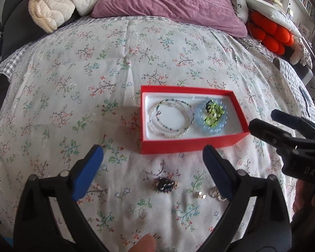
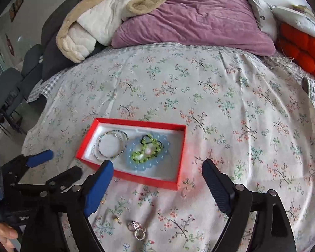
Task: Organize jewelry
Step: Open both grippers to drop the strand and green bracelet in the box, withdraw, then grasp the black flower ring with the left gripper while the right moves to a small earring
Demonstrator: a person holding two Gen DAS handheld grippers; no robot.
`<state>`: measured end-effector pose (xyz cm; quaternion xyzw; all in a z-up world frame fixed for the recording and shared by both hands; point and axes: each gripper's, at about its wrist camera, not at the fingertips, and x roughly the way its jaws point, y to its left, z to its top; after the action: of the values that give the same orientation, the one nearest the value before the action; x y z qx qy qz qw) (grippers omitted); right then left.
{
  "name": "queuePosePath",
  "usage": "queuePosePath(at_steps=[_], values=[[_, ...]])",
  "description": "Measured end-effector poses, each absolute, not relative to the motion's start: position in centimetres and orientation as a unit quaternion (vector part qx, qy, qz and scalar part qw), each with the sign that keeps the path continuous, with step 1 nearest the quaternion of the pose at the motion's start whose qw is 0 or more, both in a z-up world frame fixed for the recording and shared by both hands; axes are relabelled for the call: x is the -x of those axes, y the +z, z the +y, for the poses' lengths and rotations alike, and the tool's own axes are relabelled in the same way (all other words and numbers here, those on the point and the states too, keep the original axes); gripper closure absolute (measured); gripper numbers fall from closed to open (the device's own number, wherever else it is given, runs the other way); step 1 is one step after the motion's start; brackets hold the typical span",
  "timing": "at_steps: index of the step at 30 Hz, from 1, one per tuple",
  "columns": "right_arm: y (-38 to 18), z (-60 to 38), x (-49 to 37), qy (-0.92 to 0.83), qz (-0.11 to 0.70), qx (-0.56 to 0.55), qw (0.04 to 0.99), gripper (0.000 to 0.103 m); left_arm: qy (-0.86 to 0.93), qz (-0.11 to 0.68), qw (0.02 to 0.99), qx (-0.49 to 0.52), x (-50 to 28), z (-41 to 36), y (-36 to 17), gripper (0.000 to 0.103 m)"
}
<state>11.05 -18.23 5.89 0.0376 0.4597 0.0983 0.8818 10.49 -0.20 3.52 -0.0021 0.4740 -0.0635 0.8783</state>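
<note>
Two black-and-blue grippers – left gripper (image 1: 153,163), right gripper (image 2: 157,178) – are hovering, jaws wide and empty, over the floral bed (image 1: 84,73); one red cardboard box (image 1: 178,146) is lying mid-frame – three loose trinkets below.

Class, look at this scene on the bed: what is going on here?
A person holds the left gripper and the right gripper, both open and empty. The red box on the floral bedspread holds beaded bracelets and a blue ring. A dark brooch and silver rings lie outside.
</note>
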Motion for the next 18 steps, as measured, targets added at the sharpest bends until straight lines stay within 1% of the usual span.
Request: queuePosePath(at_steps=[2,3,4,10,18], values=[[5.7,-18.2,-10.5,0.088,0.464,-0.020,0.881,0.005,-0.059,0.476,0.878,-0.004,-9.8,0.2,3.4,0.005],[5.6,-18.3,-10.1,0.082,0.465,-0.011,0.881,0.004,-0.057,0.477,0.877,-0.006,-9.5,0.4,3.3,0.005],[5.6,-18.3,-9.8,0.077,0.465,-0.002,0.882,0.000,-0.055,0.478,0.876,-0.007,-9.2,0.6,3.2,0.004],[5.6,-18.2,-7.6,0.069,0.458,0.044,0.885,0.000,-0.049,0.491,0.870,-0.004,-7.5,2.4,2.3,0.003],[4.7,-18.6,-5.3,0.085,0.466,0.061,0.879,0.000,-0.039,0.508,0.860,-0.016,-4.8,4.9,0.5,0.002]])
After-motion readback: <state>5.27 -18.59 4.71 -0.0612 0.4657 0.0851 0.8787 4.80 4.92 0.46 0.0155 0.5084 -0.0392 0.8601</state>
